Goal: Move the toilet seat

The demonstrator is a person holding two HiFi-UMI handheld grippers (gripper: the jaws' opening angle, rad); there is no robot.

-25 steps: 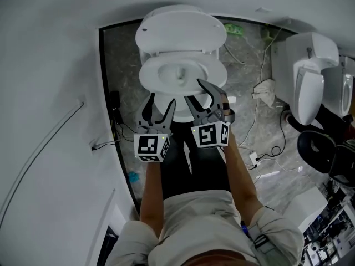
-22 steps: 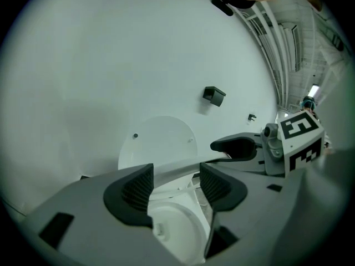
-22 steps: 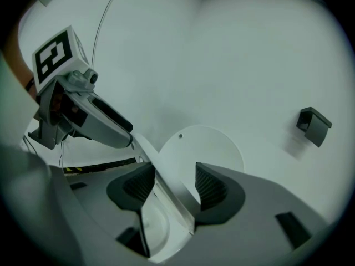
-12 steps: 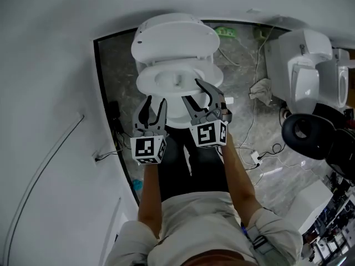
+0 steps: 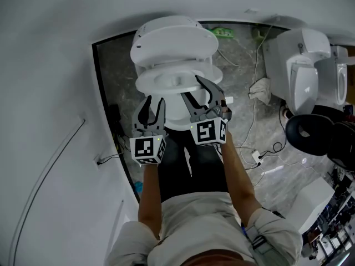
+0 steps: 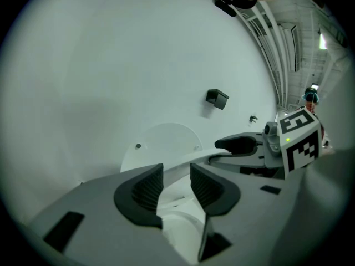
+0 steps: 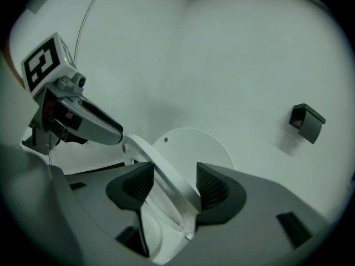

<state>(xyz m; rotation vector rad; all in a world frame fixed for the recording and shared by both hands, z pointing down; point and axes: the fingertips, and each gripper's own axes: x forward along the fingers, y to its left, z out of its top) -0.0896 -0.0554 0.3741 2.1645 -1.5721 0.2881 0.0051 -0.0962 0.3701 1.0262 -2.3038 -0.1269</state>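
- The toilet seat sits part-way up, its front edge lifted off the bowl and well short of the lid, which stands raised behind it.
- The right gripper is at the seat's front right. In the right gripper view the white rim runs slantwise through the gap between its jaws.
- The right jaws stand wide and have just eased a little wider. The rim lies against the left-hand pad, while clear space shows at the other pad, so they are not clamped on it.
- The left gripper is just beside the right one, at the seat's front left, pointing the same way and slightly down.
- The left jaws have just been closing and now leave only a narrow gap. In the left gripper view the seat's edge crosses beyond the tips as a thin band, and nothing is pressed between the pads.
- That same view shows the round lid against the white wall, with a small black fitting higher up.
- The toilet stands on a grey marbled floor. Loose cables trail to the right, near other white fixtures.
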